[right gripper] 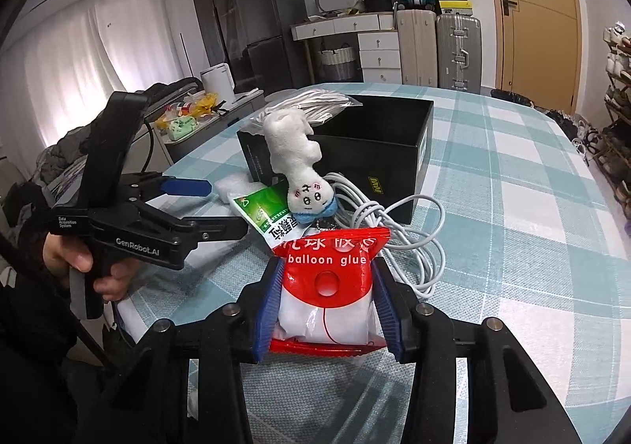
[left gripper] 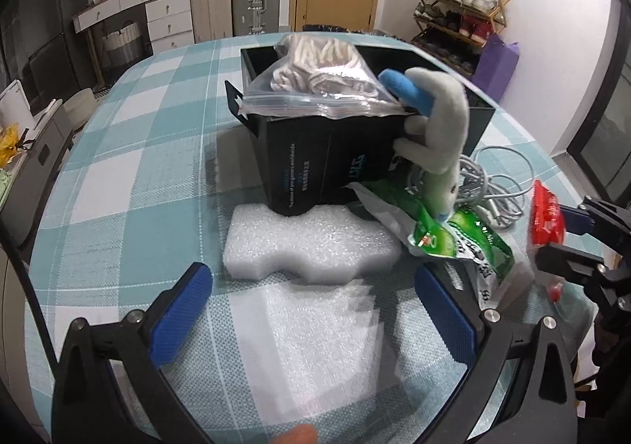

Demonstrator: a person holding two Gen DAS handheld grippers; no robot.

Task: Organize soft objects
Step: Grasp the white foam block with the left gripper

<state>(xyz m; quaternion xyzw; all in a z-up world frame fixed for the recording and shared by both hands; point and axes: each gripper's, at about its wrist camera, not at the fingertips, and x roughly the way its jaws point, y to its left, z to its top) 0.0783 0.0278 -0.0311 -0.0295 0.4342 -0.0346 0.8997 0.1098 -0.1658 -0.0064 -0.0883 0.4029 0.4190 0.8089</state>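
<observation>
My right gripper (right gripper: 327, 266) is shut on a red-and-white "balloon glue" packet (right gripper: 327, 286), held just above the table; the same packet (left gripper: 546, 215) shows at the right edge of the left wrist view. My left gripper (left gripper: 313, 310) stands open over a white foam block (left gripper: 311, 247), with nothing between its pads. Behind the foam is a black box (left gripper: 355, 136) with a zip bag of rope (left gripper: 323, 77) on top. A white plush toy (right gripper: 299, 152) hangs head down over the box's near wall. A green packet (right gripper: 264, 211) lies below it.
A coiled white cable (right gripper: 394, 231) lies beside the box, right of the packets. The checked tablecloth (right gripper: 512, 207) stretches away to the right. A person's hand (right gripper: 67, 258) holds the left gripper (right gripper: 213, 207). Suitcases, drawers and a shoe rack stand beyond the table.
</observation>
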